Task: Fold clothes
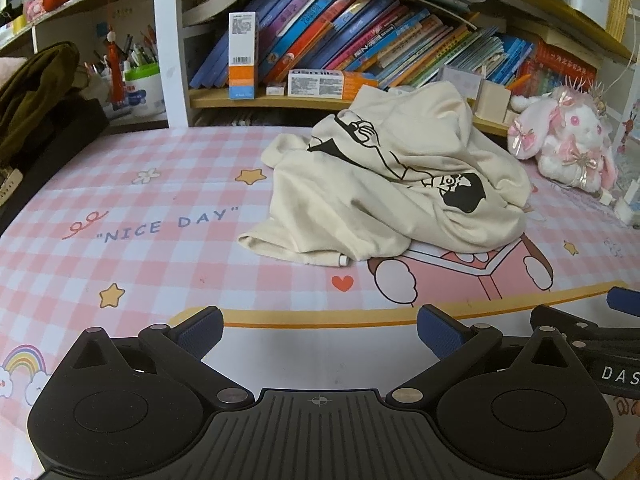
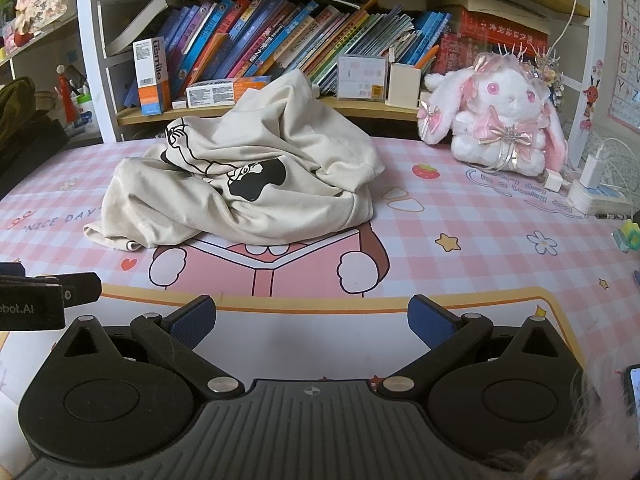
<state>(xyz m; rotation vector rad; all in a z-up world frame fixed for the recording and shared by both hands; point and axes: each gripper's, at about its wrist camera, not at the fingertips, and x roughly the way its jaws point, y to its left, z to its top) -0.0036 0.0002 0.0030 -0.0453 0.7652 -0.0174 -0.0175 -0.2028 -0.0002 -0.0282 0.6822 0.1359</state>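
Lying crumpled in an unfolded heap on the pink checked desk mat (image 1: 132, 248), the cream garment (image 1: 384, 184) with a black line print sits ahead of both grippers and well apart from their fingertips. From the left gripper (image 1: 320, 330) the heap is ahead and slightly to the right; from the right gripper (image 2: 312, 320) it is ahead and to the left (image 2: 240, 176). One hem corner reaches toward the grippers, with a small white tube-shaped item (image 1: 343, 260) showing at its edge; what it is cannot be told.

Left gripper: jaws spread wide, blue pads bare, nothing between them, hovering low over the near part of the mat. Right gripper: jaws likewise spread wide and empty, at about the same height. The two stand side by side, each showing at the edge of the other's view.

Beyond the garment, a wooden shelf (image 2: 248, 114) carries a leaning row of books (image 2: 280, 28), an upright white and orange carton (image 2: 151, 76) and a flat carton (image 2: 212, 94) beside it. Ahead and to the right of the right gripper, a white and pink plush rabbit (image 2: 504, 116) sits on the mat, apart from the garment. Further right, a power strip with chargers (image 2: 588, 190) lies near the mat's edge. Far left of the left gripper, an olive cloth item (image 1: 36, 92) rests on a dark object, with a pen pot (image 1: 142, 84) behind it.
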